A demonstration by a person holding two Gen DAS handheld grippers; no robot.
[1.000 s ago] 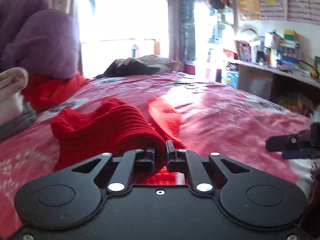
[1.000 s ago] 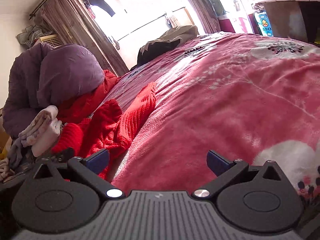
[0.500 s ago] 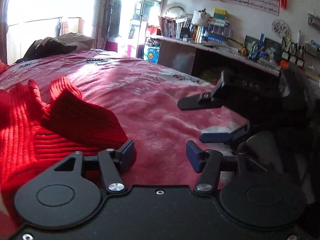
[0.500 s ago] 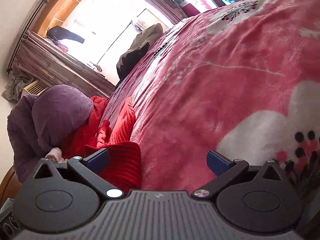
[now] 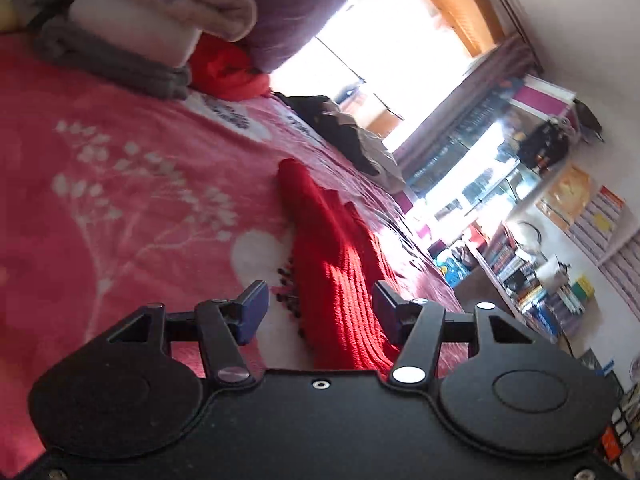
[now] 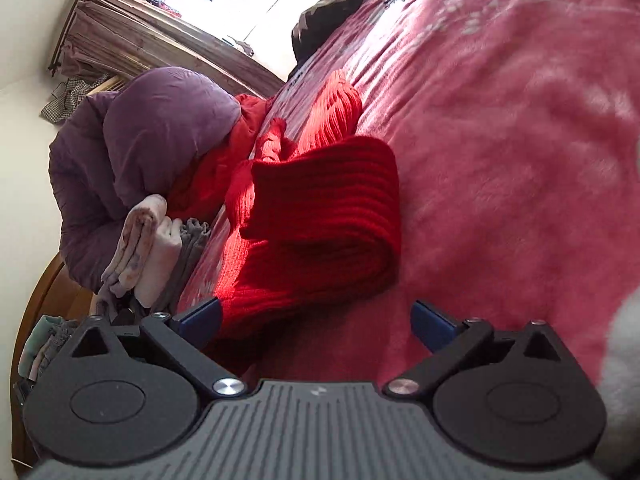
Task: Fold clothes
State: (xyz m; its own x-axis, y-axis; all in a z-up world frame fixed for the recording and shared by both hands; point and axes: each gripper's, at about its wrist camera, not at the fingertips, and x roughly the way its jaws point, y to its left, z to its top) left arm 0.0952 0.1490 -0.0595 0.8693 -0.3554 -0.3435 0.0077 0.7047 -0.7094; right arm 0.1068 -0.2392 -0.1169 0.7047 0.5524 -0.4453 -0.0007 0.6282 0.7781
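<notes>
A red ribbed knit garment (image 6: 320,216) lies on the pink flowered blanket (image 6: 500,140), one part folded over itself. In the left wrist view the same red knit (image 5: 344,280) runs away from the camera, its near end lying between the fingers of my left gripper (image 5: 320,306). That gripper is open, its blue pads apart from the cloth. My right gripper (image 6: 316,322) stands open just short of the garment's near edge, with its left pad beside the knit and nothing gripped.
A purple quilt (image 6: 152,152) is heaped at the bed's head with red cloth under it. Folded pale and grey clothes (image 6: 156,248) are stacked beside it. A dark garment (image 5: 344,136) lies near the window. A cluttered shelf of books (image 5: 532,280) stands off the bed's side.
My left gripper let go of the red knit and opened, then swung across and rolled, so its view is tilted. The right gripper came down closer to the folded knit.
</notes>
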